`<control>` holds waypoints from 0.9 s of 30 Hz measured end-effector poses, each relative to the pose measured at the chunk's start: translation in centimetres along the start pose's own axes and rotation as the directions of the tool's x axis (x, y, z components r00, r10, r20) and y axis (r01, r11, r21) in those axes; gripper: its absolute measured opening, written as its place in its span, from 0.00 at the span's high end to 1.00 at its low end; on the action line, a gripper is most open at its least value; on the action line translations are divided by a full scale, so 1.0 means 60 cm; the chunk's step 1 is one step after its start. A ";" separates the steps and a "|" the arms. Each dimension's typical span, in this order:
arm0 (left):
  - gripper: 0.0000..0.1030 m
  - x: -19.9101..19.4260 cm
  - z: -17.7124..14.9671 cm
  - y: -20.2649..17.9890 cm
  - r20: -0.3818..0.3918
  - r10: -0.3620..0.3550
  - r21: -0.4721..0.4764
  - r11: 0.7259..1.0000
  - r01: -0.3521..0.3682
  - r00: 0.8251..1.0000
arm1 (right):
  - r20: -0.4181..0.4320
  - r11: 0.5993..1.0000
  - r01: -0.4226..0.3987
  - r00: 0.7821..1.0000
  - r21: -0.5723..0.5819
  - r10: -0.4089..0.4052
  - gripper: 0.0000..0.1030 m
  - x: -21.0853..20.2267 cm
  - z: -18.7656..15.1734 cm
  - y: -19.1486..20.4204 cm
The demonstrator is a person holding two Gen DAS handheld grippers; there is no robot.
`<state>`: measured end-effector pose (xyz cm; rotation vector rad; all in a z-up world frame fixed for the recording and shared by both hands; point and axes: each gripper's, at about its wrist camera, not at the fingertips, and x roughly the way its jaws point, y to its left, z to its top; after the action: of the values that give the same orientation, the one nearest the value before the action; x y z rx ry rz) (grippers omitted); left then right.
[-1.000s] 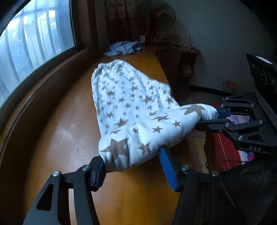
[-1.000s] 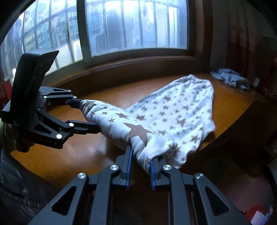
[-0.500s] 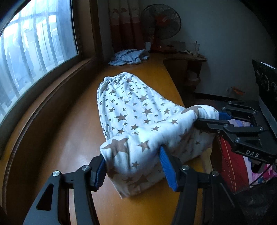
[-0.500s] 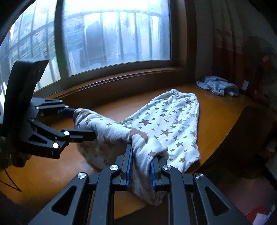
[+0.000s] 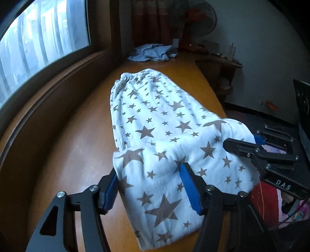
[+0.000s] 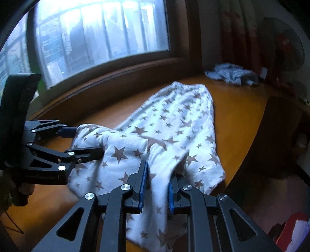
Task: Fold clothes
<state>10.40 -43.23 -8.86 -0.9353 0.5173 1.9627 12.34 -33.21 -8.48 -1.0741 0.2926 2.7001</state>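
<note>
So there's a long orange-brown wooden table (image 5: 64, 147) running along under a big barred window (image 6: 100, 33), and most of it is taken up by the white star-print pants (image 5: 155, 124). The elastic waistband end lies flat at the far end of the table, toward the curtain (image 5: 149, 19) and the standing fan (image 5: 193, 17). The near end is doubled over on itself and lifted a bit, and that's the part both claws are at.

The left gripper (image 5: 149, 184) has the folded near edge of the pants sitting between its blue pads, left pad right at the cloth's left edge, right pad pressed into the fabric from on top. Its jaws are opening at this moment, fairly wide, with the cloth between them.

The right gripper (image 6: 156, 186) is clamped nearly closed on a bunched ridge of the same folded edge, the fabric squeezed up between its pads and draping down over the near table edge below it. From the left view it comes in from the right side of the pants.

Smallest thing: a crumpled blue striped garment (image 5: 153, 55) at the far end of the table, well apart from the pants.
</note>
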 end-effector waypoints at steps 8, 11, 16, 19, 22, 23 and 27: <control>0.34 0.037 -0.001 0.017 -0.042 0.005 -0.052 0.999 -0.007 0.999 | -0.065 0.995 -0.013 0.998 0.096 0.020 0.76 0.033 -0.003 -0.034; 0.34 -0.002 0.001 0.016 0.003 0.029 -0.050 0.998 -0.029 1.000 | -0.027 0.996 -0.014 1.000 0.088 0.016 0.73 -0.002 0.002 -0.035; 0.34 -0.017 0.022 0.010 0.050 0.077 -0.006 0.997 -0.077 0.996 | 0.051 1.000 0.003 0.999 -0.012 -0.002 0.73 -0.027 0.020 -0.008; 0.34 0.020 0.033 0.015 0.015 0.090 -0.010 0.996 -0.090 0.996 | 0.021 0.999 0.015 1.000 -0.042 -0.014 0.73 0.009 0.029 0.002; 0.32 0.061 0.030 0.023 -0.035 0.073 -0.039 0.996 -0.074 0.997 | -0.049 0.999 0.021 0.999 -0.024 -0.022 0.73 0.056 0.023 -0.009; 0.32 0.068 0.027 0.024 -0.040 0.069 -0.044 0.997 -0.071 0.997 | -0.063 1.000 0.017 0.998 -0.018 -0.018 0.73 0.066 0.019 -0.013; 0.25 0.077 0.015 0.029 -0.029 0.065 -0.067 0.996 -0.067 0.997 | -0.064 1.000 0.001 0.998 0.008 0.000 0.71 0.068 0.016 -0.021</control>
<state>6.99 -41.09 -11.90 -0.9991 0.5052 2.0406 9.19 -31.21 -10.74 -1.1605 0.3132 2.6654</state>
